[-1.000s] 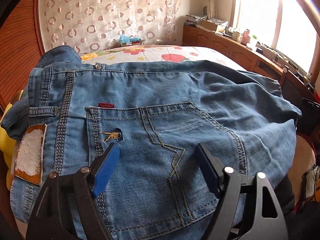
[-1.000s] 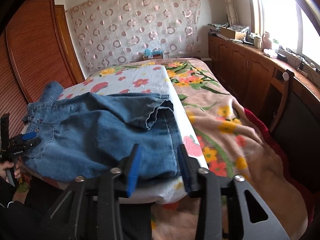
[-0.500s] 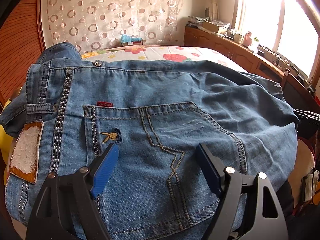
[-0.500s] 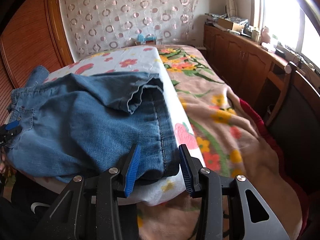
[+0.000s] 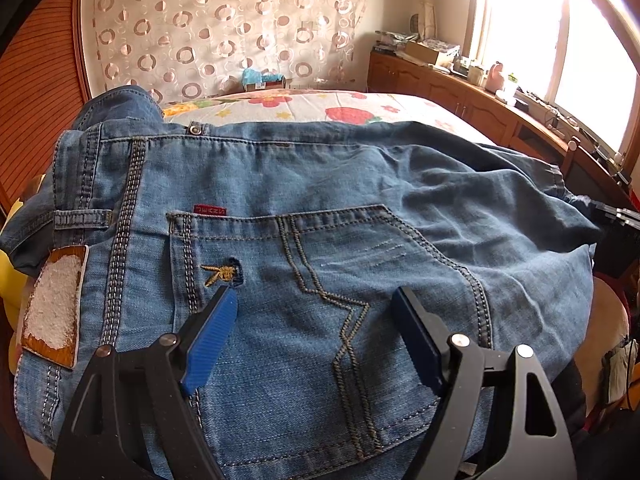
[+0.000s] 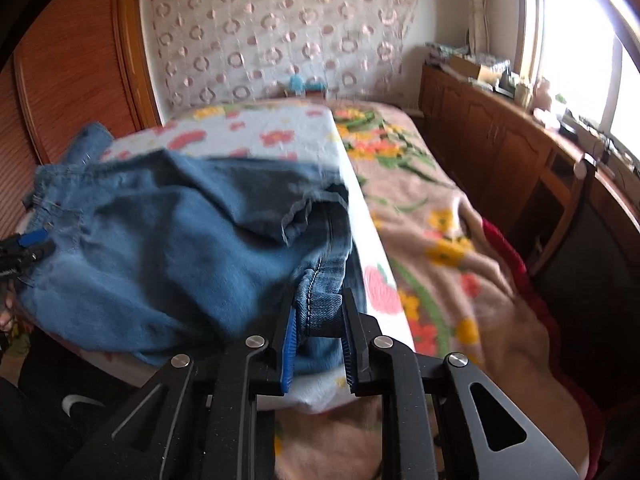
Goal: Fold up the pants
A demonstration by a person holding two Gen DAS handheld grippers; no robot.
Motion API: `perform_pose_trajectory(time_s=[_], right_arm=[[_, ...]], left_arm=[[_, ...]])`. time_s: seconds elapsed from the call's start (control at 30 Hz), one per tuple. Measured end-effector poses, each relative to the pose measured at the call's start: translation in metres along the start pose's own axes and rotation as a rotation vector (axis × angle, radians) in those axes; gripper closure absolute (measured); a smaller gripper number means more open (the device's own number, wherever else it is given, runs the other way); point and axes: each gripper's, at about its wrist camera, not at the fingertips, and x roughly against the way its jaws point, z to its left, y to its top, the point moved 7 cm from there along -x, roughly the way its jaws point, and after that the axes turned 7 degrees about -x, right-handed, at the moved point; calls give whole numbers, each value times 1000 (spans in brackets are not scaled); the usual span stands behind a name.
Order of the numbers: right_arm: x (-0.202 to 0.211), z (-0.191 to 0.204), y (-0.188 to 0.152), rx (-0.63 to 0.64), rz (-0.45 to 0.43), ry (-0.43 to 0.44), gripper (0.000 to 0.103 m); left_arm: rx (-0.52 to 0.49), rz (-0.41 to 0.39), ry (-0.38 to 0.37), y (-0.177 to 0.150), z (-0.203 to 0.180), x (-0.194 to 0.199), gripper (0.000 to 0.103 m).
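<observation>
Blue denim pants (image 5: 320, 208) lie folded over on the bed, back pocket and waistband up. My left gripper (image 5: 314, 300) is open, its blue pads spread just above the back pocket near the waist end. In the right wrist view the pants (image 6: 160, 248) stretch left across the bed's near edge. My right gripper (image 6: 318, 316) is shut on the folded hem end of the pants (image 6: 320, 300) at the right side and lifts it a little. The left gripper (image 6: 28, 244) shows at the far left edge.
A white flowered sheet (image 6: 280, 132) lies under the pants, with a tan flowered blanket (image 6: 440, 240) to its right. A wooden cabinet (image 6: 500, 140) with clutter runs under the window. A wooden wardrobe (image 6: 80, 60) stands at the left. A dark chair (image 6: 592, 248) stands by the bed.
My right gripper has moved forward onto the hem end, closed on it and raised it. The left gripper has stayed open over the back pocket.
</observation>
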Motion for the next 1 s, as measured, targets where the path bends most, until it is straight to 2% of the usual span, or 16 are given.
perform_pose_trajectory(time_s=[0.17, 0.33, 0.5, 0.7, 0.87, 1.0], right_arm=[[20, 14, 21, 11, -60, 86, 84], [34, 45, 41, 42, -97, 203, 84], [52, 89, 66, 125, -148, 306, 84], [74, 158, 105, 229, -211, 451, 84], [86, 217, 115, 289, -191, 614, 84], [74, 237, 108, 321, -143, 644, 84]], left_arm=[[6, -9, -15, 5, 0, 8, 23], [5, -48, -11, 16, 0, 24, 23], [7, -90, 10, 25, 7, 43, 23], [43, -118, 55, 23, 33, 66, 23], [81, -136, 92, 17, 58, 83, 23], [105, -138, 109, 11, 72, 88, 23]])
